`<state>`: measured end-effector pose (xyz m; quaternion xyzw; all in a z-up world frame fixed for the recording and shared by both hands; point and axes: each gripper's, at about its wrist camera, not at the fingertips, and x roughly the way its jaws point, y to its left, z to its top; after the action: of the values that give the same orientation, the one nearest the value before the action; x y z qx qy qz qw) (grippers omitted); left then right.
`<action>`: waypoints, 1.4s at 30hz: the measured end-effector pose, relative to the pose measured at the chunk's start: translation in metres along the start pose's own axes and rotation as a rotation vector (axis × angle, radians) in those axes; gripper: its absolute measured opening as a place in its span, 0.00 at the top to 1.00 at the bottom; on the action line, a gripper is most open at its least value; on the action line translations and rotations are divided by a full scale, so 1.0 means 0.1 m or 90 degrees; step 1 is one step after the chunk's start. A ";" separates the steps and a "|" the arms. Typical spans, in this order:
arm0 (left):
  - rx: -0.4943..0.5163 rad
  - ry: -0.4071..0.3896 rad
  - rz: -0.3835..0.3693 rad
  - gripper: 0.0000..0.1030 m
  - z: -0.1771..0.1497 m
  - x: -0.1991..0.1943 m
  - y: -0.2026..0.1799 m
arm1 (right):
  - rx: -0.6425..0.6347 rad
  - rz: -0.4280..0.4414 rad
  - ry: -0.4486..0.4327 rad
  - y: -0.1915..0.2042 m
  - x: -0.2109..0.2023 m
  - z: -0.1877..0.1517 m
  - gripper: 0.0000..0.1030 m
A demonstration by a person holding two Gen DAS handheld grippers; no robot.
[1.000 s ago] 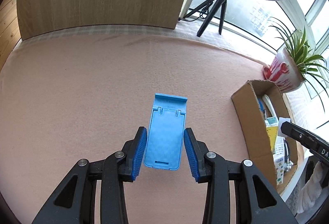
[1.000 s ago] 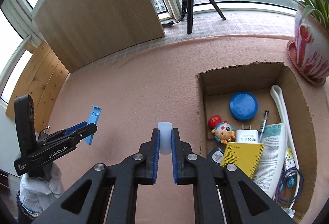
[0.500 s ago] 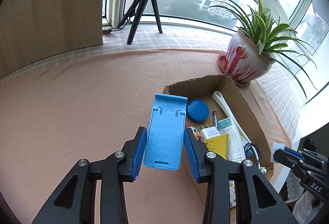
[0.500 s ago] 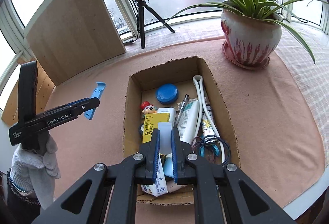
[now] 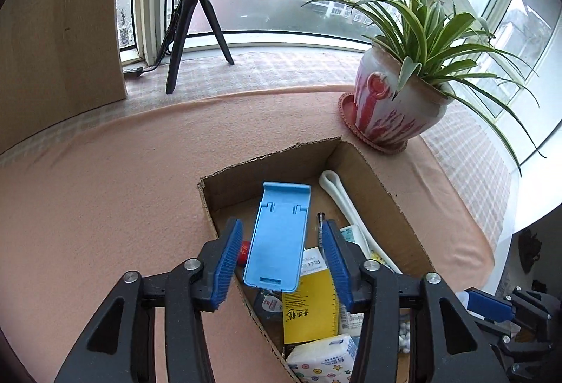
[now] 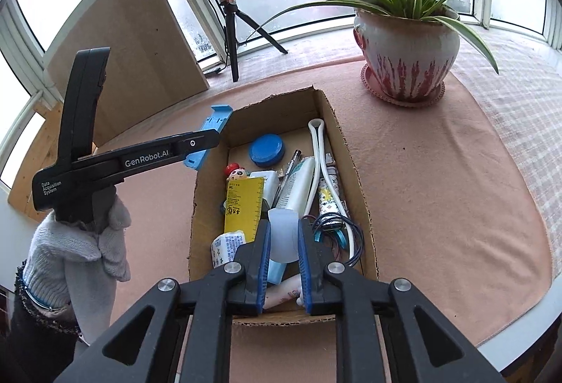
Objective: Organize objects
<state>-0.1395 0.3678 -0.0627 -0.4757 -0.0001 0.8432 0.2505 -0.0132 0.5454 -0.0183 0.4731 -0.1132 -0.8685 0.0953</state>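
My left gripper (image 5: 277, 260) is shut on a blue phone stand (image 5: 279, 235) and holds it in the air over the left part of the open cardboard box (image 5: 386, 196). The stand (image 6: 210, 137) also shows in the right wrist view, above the box's left wall (image 6: 196, 207). My right gripper (image 6: 282, 260) is shut on a small translucent white cap-like piece (image 6: 282, 235) and hangs over the near end of the box. The box holds a blue lid (image 6: 266, 150), a yellow packet (image 6: 244, 203), a pen, a white tube and several other small items.
A potted spider plant (image 6: 404, 45) stands on a saucer right behind the box. A ring light on a tripod (image 6: 228, 31) and a wooden board (image 6: 133, 42) stand at the back. The box sits on a pink cloth (image 6: 439, 172), whose table edge runs close on the right.
Both grippers have swung from the bare cloth to over the box, each still holding its object. The left gripper now hangs over the box's left part, closer than half a second ago.
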 end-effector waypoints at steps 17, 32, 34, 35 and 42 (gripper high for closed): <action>-0.019 -0.020 0.027 0.17 -0.12 -0.24 0.17 | 0.006 0.007 -0.039 0.03 -0.15 0.04 0.39; -0.022 -0.060 0.047 0.17 -0.42 -1.02 0.61 | -0.018 0.007 -0.055 0.57 -0.20 -0.01 0.39; -0.021 -0.066 0.057 0.17 -0.48 -1.14 0.68 | -0.016 0.011 -0.058 0.65 -0.21 -0.01 0.39; -0.020 -0.070 0.066 0.17 -0.51 -1.20 0.71 | -0.015 0.014 -0.059 0.70 -0.21 -0.01 0.39; -0.032 -0.084 0.101 0.17 -0.76 -1.59 1.00 | -0.020 0.024 -0.063 1.04 -0.16 -0.04 0.38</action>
<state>-0.0533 0.1952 -0.0008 -0.4238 -0.0002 0.8896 0.1702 0.0050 0.4497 0.0224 0.4261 -0.1134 -0.8904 0.1133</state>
